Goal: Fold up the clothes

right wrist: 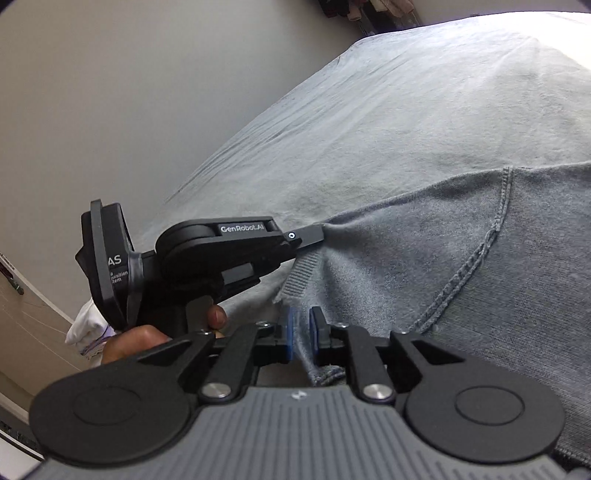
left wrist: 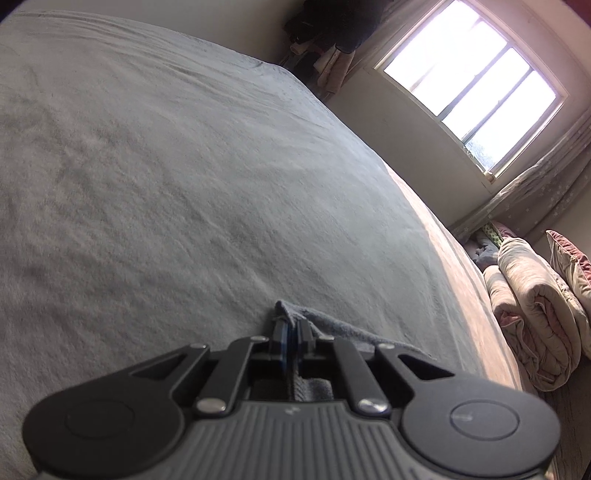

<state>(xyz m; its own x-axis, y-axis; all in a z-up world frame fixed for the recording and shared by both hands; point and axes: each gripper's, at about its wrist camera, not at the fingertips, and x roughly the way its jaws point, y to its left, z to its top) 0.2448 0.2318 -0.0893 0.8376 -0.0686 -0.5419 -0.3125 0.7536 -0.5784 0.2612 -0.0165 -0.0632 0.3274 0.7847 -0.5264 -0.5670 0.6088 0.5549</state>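
Observation:
A grey sweatshirt (right wrist: 461,258) with a stitched seam and a ribbed edge lies on the bed, spreading to the right in the right wrist view. My left gripper (left wrist: 291,328) is shut on a fold of the sweatshirt (left wrist: 332,328); it also shows in the right wrist view (right wrist: 319,234), pinching the cloth's edge. My right gripper (right wrist: 303,325) has its jaws close together with the sweatshirt's ribbed edge between them. A hand (right wrist: 147,336) holds the left gripper's handle.
The bed is covered by a grey sheet (left wrist: 166,166). Rolled quilts and a pillow (left wrist: 535,314) lie at the right end of the bed. A bright window (left wrist: 472,88) is in the far wall. Dark hanging clothes (left wrist: 332,26) stand beyond the bed. A plain wall (right wrist: 110,92) is on the left.

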